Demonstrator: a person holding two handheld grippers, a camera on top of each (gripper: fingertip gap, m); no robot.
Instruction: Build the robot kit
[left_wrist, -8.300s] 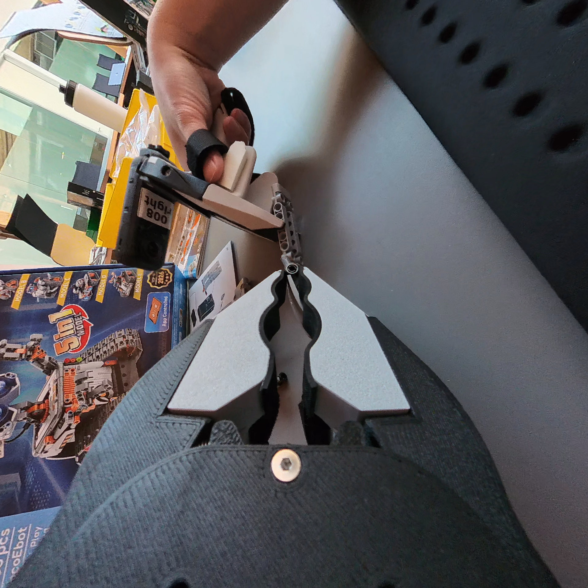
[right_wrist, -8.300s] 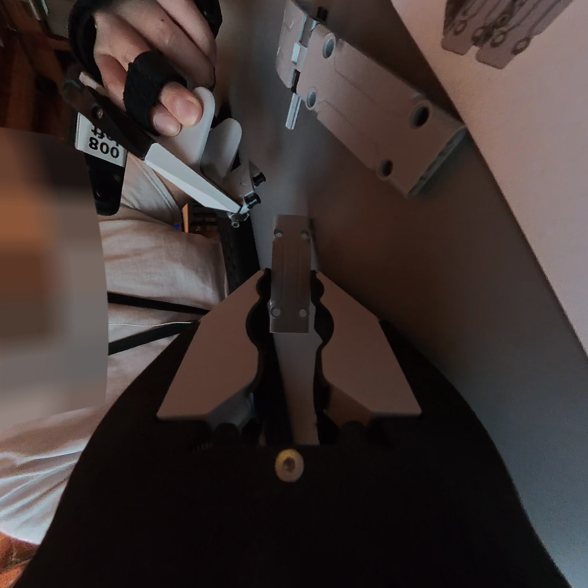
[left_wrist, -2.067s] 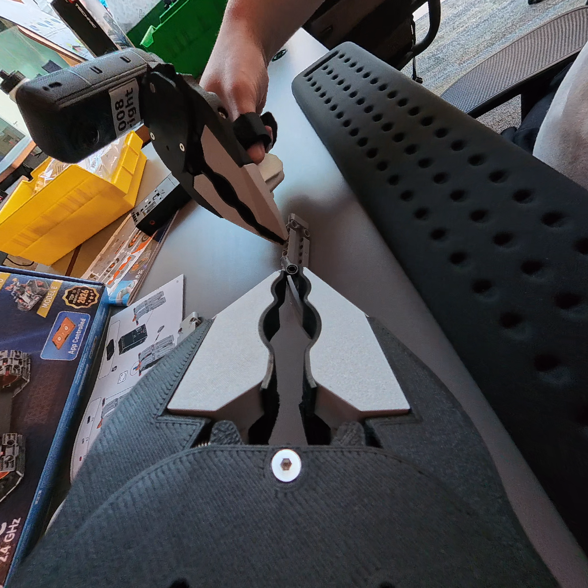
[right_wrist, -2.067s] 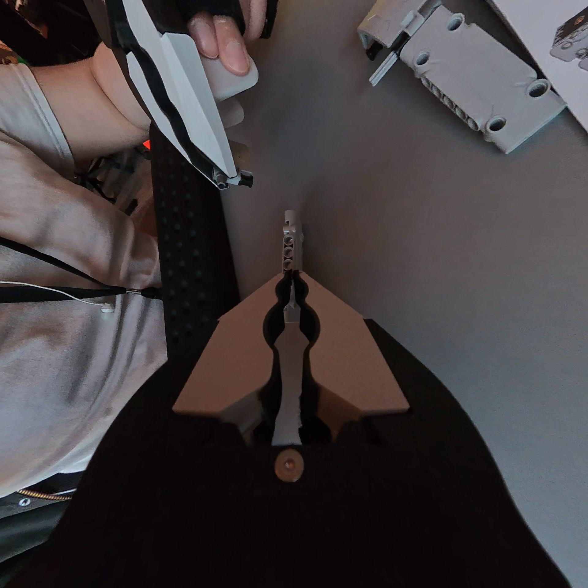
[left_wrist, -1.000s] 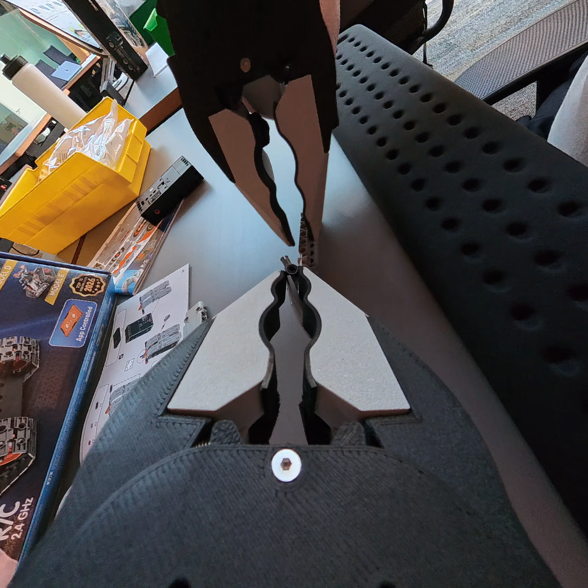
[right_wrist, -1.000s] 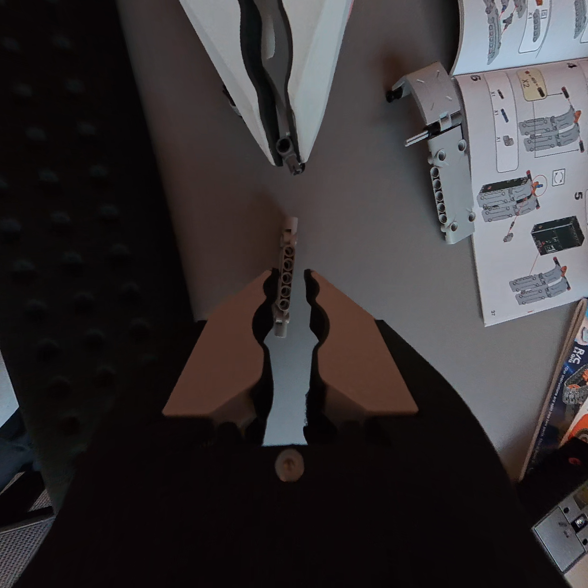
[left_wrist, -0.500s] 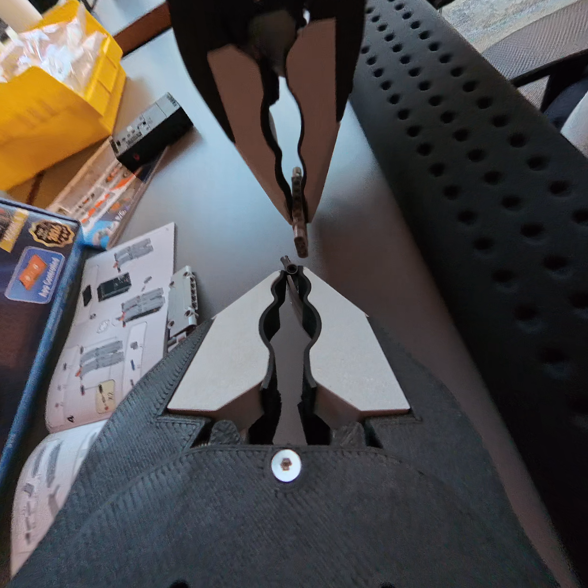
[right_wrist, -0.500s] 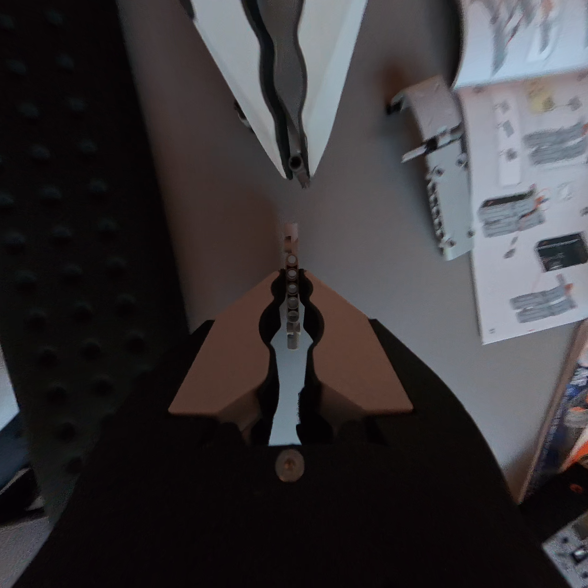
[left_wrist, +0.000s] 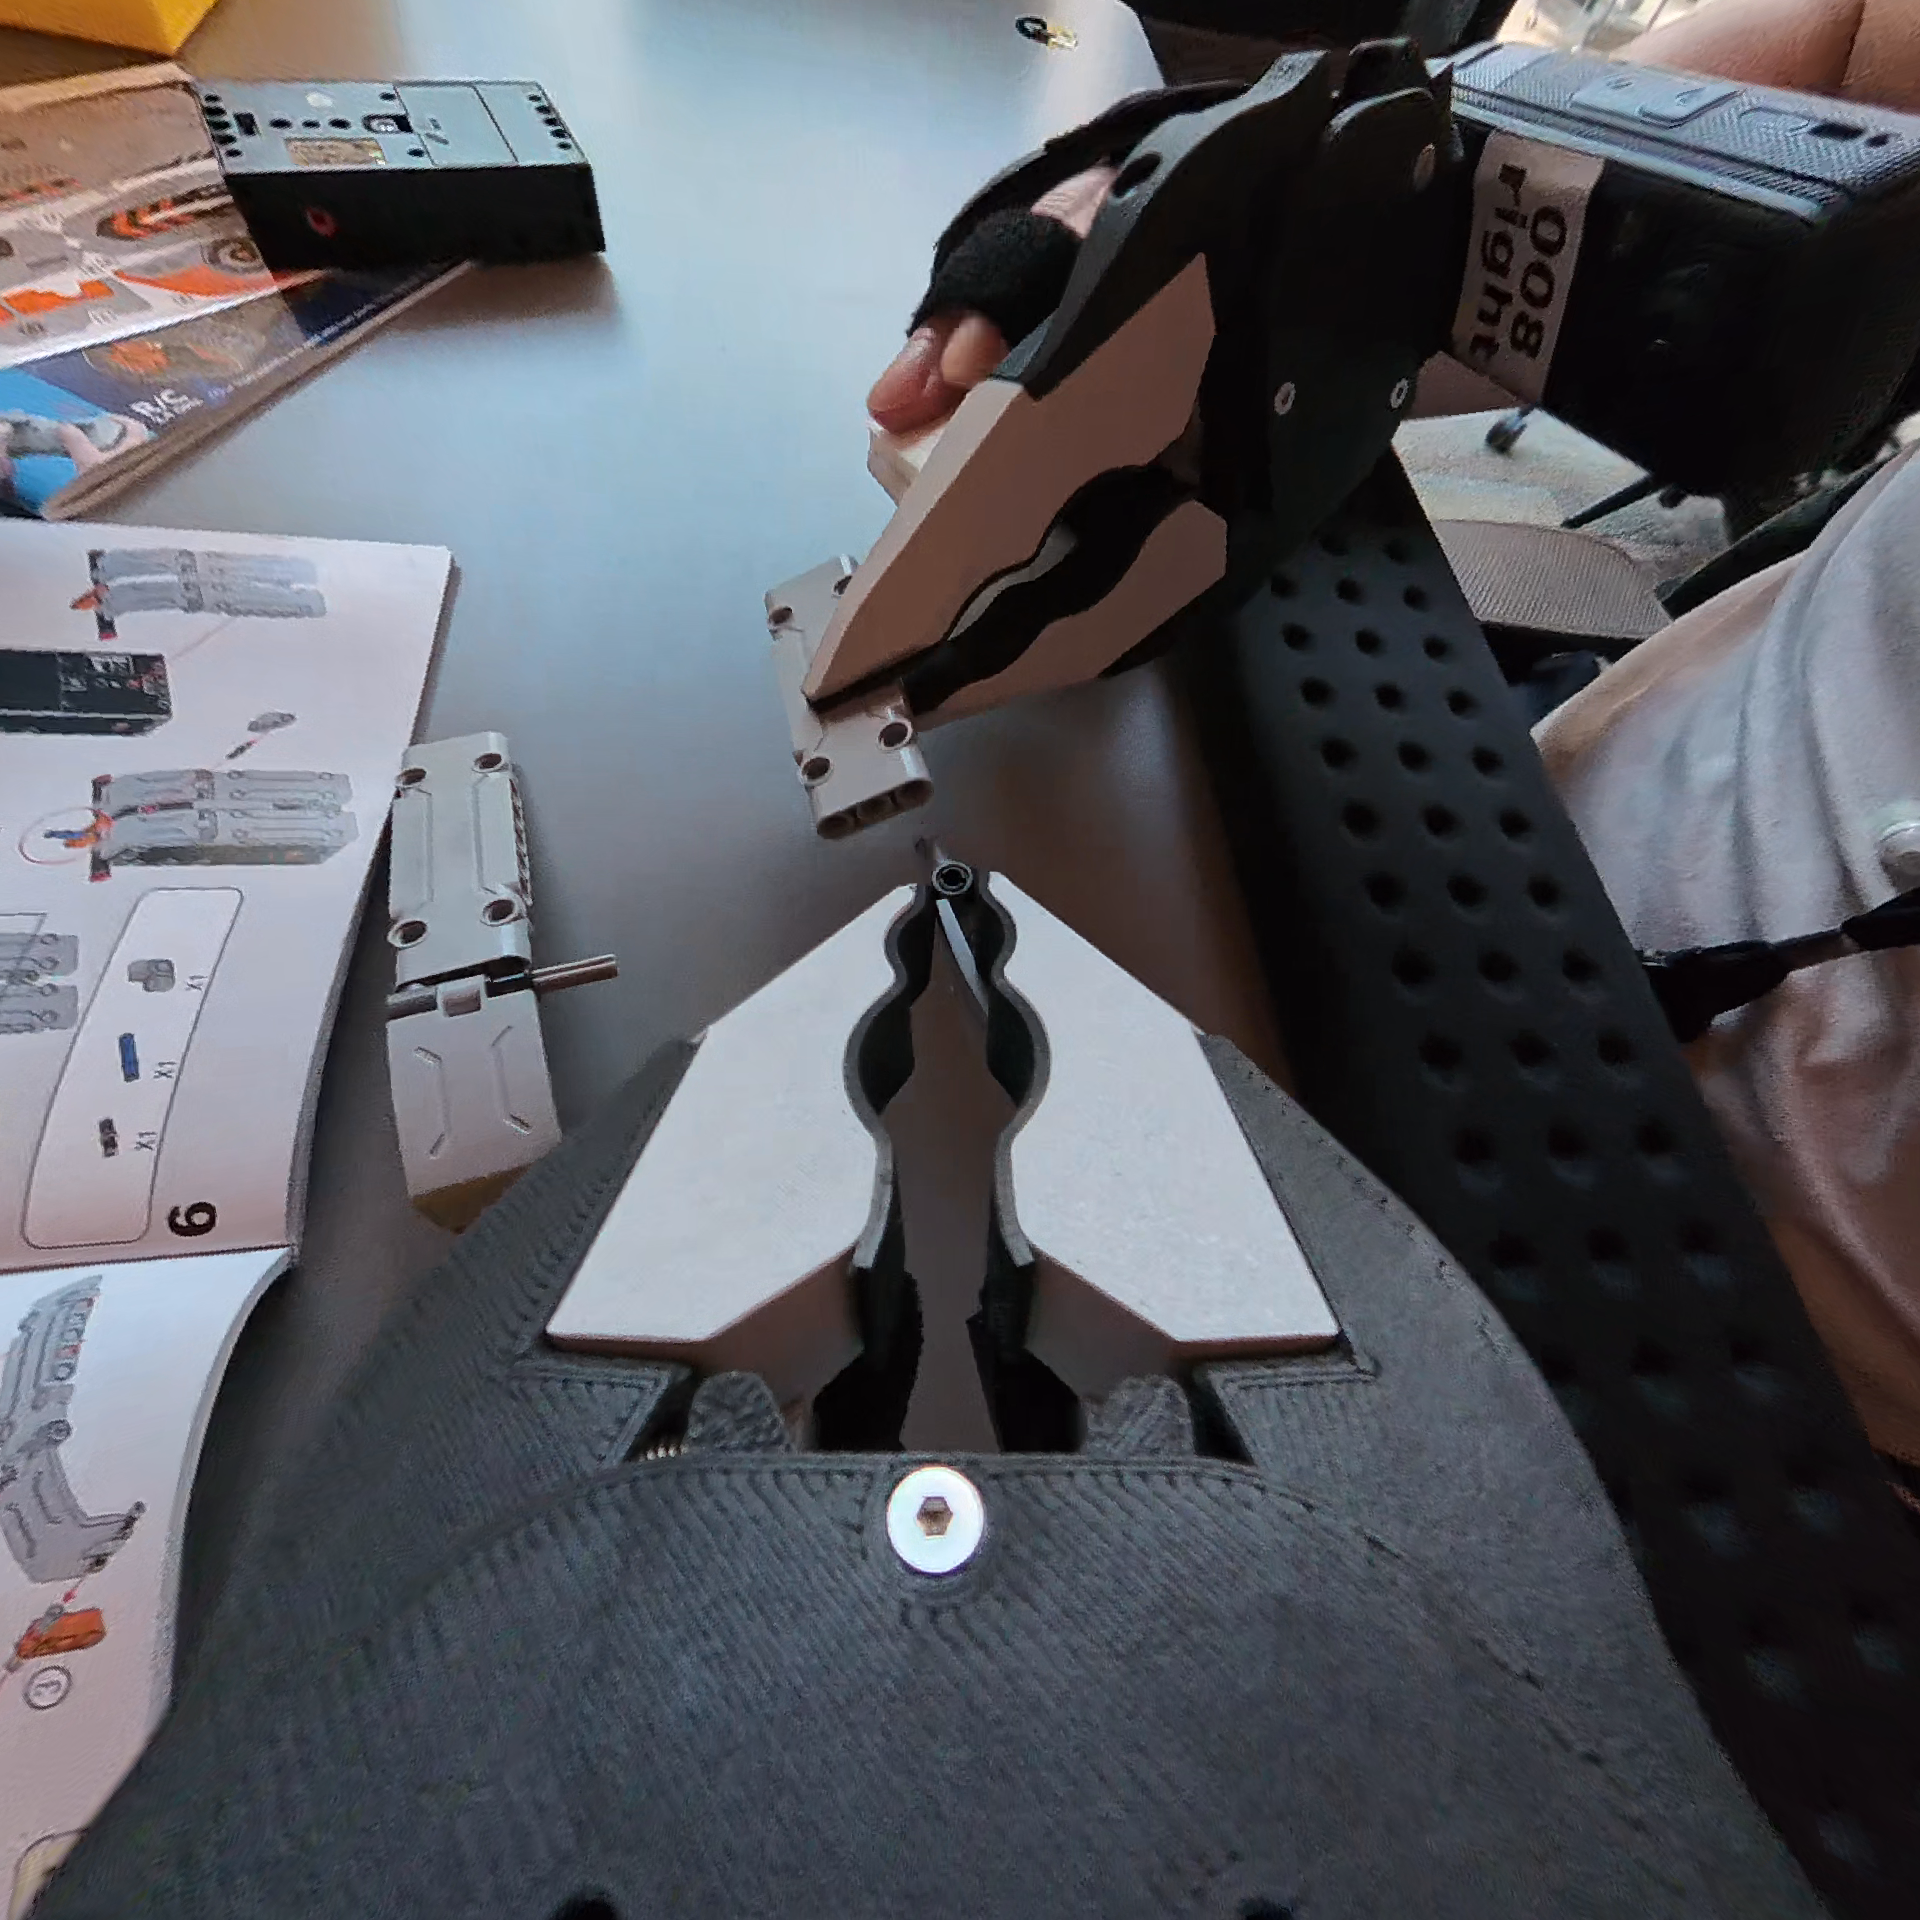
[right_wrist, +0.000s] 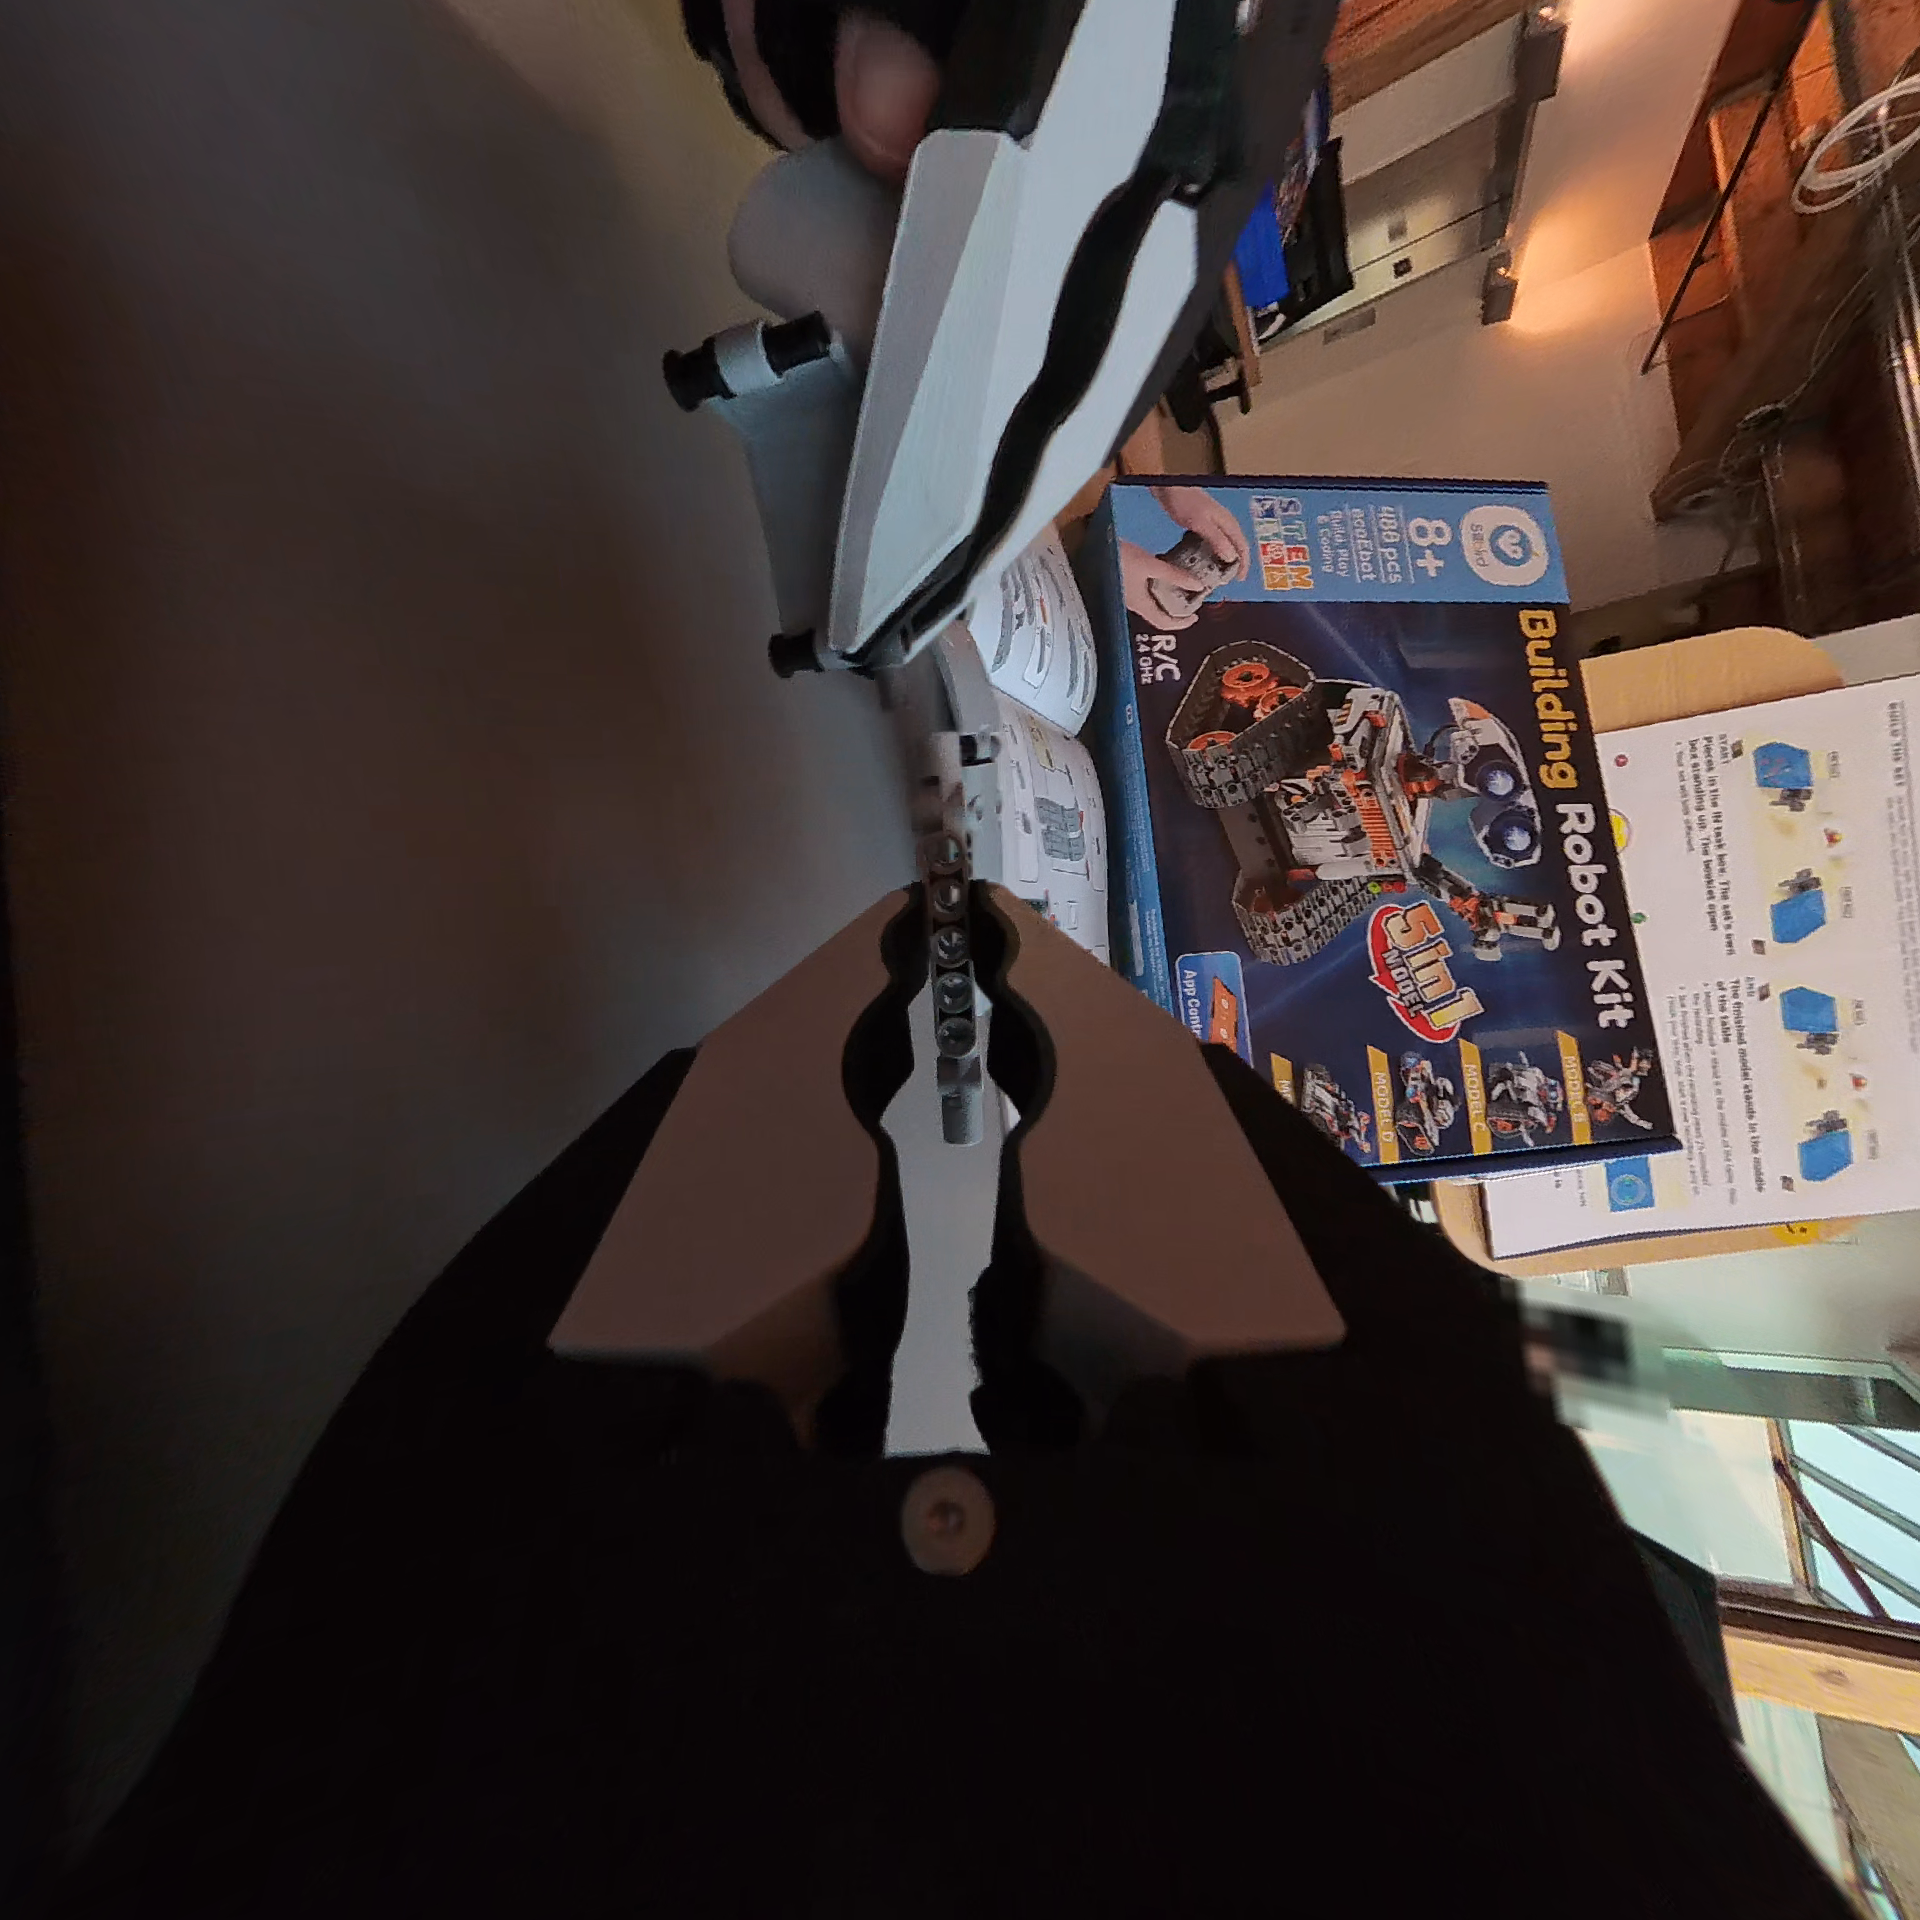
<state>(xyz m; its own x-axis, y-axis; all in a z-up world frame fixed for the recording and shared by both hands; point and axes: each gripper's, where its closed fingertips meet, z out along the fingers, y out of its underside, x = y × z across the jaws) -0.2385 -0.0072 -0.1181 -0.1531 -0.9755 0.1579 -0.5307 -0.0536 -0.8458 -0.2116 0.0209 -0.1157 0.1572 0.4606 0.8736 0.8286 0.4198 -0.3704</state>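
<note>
Item: left gripper (left_wrist: 951, 883), fingers pinched on a small black pin (left_wrist: 950, 879), nose-to-nose with grey panel (left_wrist: 852, 743) clamped at 12 o'clock by right gripper (left_wrist: 868, 694), holes facing the pin, above bench (left_wrist: 644, 436).

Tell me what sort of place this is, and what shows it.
Probably an office or workshop desk set up for building a toy kit. An open instruction booklet lies on the grey table, a blue kit box sits beside it, and a black perforated chair back borders the table.
</note>
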